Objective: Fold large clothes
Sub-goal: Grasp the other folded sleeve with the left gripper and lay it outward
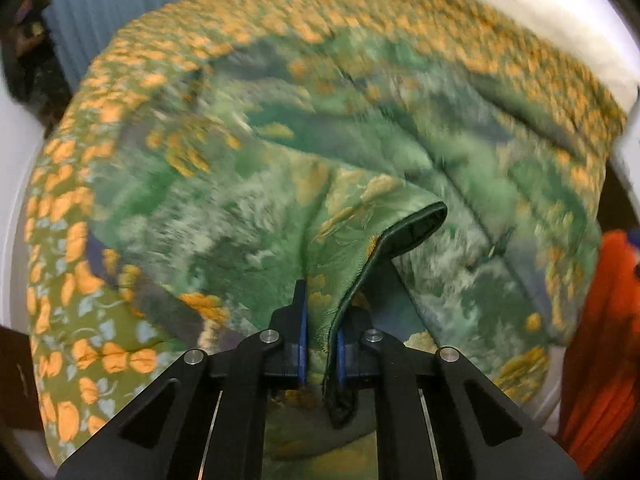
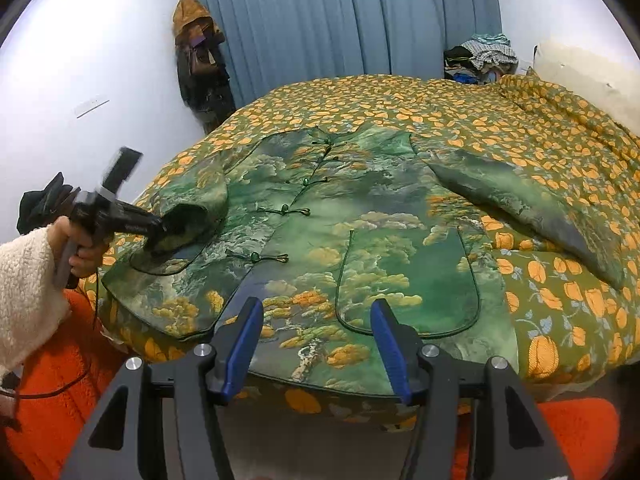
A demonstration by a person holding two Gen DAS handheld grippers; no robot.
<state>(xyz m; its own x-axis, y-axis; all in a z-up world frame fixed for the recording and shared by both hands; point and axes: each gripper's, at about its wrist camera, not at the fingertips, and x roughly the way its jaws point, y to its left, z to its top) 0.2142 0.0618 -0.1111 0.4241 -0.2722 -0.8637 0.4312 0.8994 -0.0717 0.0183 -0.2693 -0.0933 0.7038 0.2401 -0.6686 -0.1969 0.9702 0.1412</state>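
Note:
A green jacket with a landscape print and knot buttons lies flat, front up, on the bed. In the left wrist view my left gripper is shut on the dark-edged cuff of one sleeve, and the cloth stands up between the blue pads. The right wrist view shows that same left gripper at the jacket's left sleeve, held by a hand in a cream fleece sleeve. My right gripper is open over the jacket's near hem, nothing between its fingers. The other sleeve lies spread out to the right.
The bedspread is olive with orange flowers. Blue curtains hang behind the bed, coats hang at the left, and a clothes pile and a pillow sit at the far right. Orange fabric is at the near edge.

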